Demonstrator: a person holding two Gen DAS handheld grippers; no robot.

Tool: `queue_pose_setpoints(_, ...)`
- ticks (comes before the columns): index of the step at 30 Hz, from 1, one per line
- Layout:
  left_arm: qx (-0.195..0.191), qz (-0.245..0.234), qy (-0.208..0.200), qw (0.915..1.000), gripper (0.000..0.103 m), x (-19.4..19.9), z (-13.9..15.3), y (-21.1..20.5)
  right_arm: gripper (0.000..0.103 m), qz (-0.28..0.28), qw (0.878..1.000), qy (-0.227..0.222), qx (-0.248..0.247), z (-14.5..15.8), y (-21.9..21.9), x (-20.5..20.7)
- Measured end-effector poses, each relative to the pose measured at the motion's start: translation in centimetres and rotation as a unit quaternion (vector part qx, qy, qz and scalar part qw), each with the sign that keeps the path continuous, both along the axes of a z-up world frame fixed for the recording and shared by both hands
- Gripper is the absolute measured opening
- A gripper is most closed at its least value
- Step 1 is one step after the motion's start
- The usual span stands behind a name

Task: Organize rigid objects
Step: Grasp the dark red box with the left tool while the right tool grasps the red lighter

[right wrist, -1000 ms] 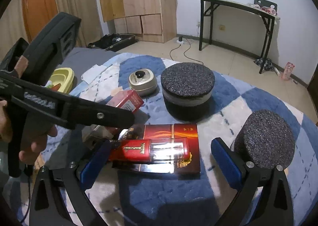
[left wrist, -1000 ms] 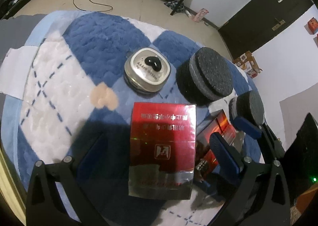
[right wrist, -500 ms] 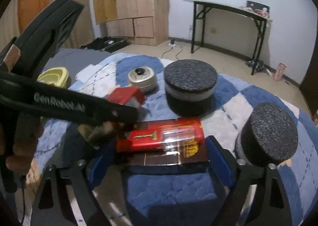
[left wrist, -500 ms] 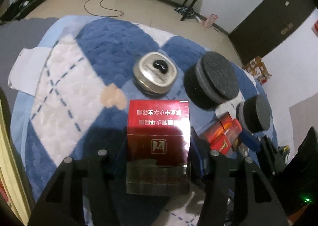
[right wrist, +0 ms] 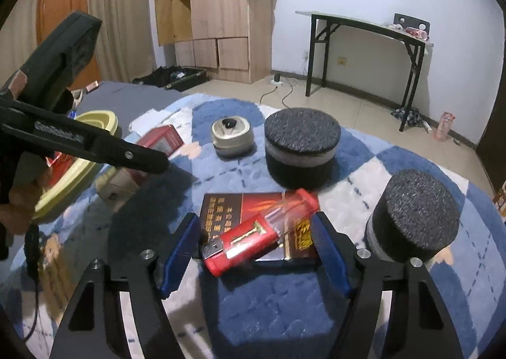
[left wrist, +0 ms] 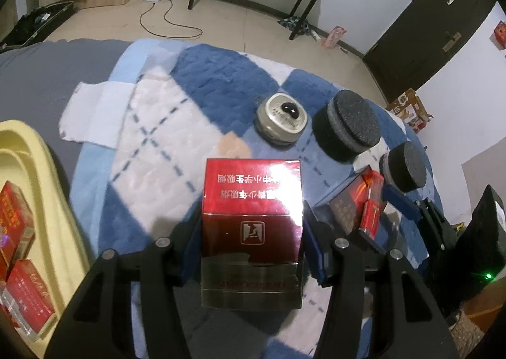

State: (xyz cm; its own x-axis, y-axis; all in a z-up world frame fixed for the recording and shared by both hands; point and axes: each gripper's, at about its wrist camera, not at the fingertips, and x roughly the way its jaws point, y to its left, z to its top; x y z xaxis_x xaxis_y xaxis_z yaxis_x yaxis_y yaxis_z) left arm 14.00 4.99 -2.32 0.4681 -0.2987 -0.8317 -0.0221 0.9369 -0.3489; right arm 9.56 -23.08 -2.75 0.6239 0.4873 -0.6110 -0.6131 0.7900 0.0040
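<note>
- Left gripper (left wrist: pixel 253 245): shown at lower centre of the left wrist view, its jaws pinching a red cigarette pack (left wrist: pixel 252 220) by both side faces; the pack was held clear of the blue-and-white quilted blanket (left wrist: pixel 164 150), printed face up.
- Right gripper (right wrist: pixel 256 251): shown at lower centre of the right wrist view, its jaws set around a flat dark-red box (right wrist: pixel 253 220) and a red lighter (right wrist: pixel 262 232) lying slantwise on top of that box. The blue pads were seen just beside the box edges; whether they pressed on it could not be told.
- Yellow tray (left wrist: pixel 60 232): seen at the left edge of the left wrist view, with red packs (left wrist: pixel 19 251) lying inside it.
- Silver round tin (left wrist: pixel 281 120): placed on the blanket at upper centre, with a dark object on its lid.
- Large black foam cylinder (left wrist: pixel 348 130): placed just to the right of the tin.
- Small black foam cylinder (left wrist: pixel 404 166): placed further right, near the box and lighter.
- White cloth (left wrist: pixel 98 115): laid at the blanket's left border.
- In the right wrist view, the left gripper's black body was seen at the left edge, over the tray.
</note>
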Motion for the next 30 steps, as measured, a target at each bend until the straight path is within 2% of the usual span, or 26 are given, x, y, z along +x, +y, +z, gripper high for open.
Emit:
queue_pose_setpoints(1, -0.001, -0.001, -0.001, 1.0, 0.057, -0.3, 0.2, 0.5, 0.084, -0.003, 1.0, 0.002, -0.003, 0.0, 0.0, 0.0)
queue_pose_setpoints(3, 0.001, 0.0, -0.004, 1.0, 0.057, -0.8, 0.5, 1.1, 0.091, -0.011, 1.0, 0.006, -0.003, -0.1, -0.1, 0.0)
queue_pose_setpoints(5, 0.0, 0.003, -0.006, 1.0, 0.057, -1.2, 0.9, 1.6, 0.087, -0.022, 1.0, 0.01, -0.007, -0.1, -0.1, 0.0)
queue_pose_setpoints(7, 0.0, 0.004, -0.009, 0.9999, 0.057, -1.5, 1.4, 2.0, 0.075, -0.03, 1.0, 0.002, -0.004, 0.2, -0.1, -0.1)
queue_pose_setpoints(11, 0.005, 0.002, -0.012, 0.9999, 0.057, -2.1, 2.0, 2.7, 0.074, -0.041, 0.999, 0.014, 0.007, 0.1, -0.1, 0.3)
queue_pose_setpoints(13, 0.01, 0.001, -0.015, 0.9998, 0.057, -2.4, 2.3, 2.9, 0.068, -0.051, 0.998, 0.018, 0.018, 0.4, -0.4, 0.4)
queue_pose_setpoints(15, 0.011, 0.003, -0.017, 0.9998, 0.057, -2.8, 2.5, 3.3, 0.069, -0.066, 0.997, 0.03, 0.036, 0.7, -0.8, 0.6)
queue_pose_setpoints(17, 0.008, 0.009, -0.015, 0.9998, 0.057, -3.0, 2.6, 3.7, 0.068, -0.083, 0.995, 0.041, 0.029, 0.6, -0.7, 1.0)
queue_pose_setpoints(20, 0.001, 0.012, -0.012, 0.9999, 0.057, -3.4, 2.7, 4.2, 0.052, -0.095, 0.994, 0.046, 0.017, 0.5, -0.4, 1.5)
queue_pose_setpoints(22, 0.006, 0.009, -0.015, 0.9998, 0.057, -3.7, 2.9, 4.3, 0.032, -0.11, 0.992, 0.053, 0.027, 0.7, -0.9, 1.9)
queue_pose_setpoints(24, 0.008, 0.008, -0.017, 0.9998, 0.057, -4.1, 3.1, 4.5, 0.022, -0.119, 0.99, 0.067, 0.044, 0.6, -1.7, 2.4)
queue_pose_setpoints(26, 0.002, 0.01, -0.014, 0.9999, 0.057, -4.5, 3.0, 4.8, 0.022, -0.114, 0.989, 0.074, 0.05, 0.6, -2.1, 2.6)
queue_pose_setpoints(30, 0.006, 0.009, -0.008, 0.9999, 0.057, -5.3, 2.6, 5.4, 0.022, -0.099, 0.993, 0.056, 0.039, 1.2, -2.0, 2.1)
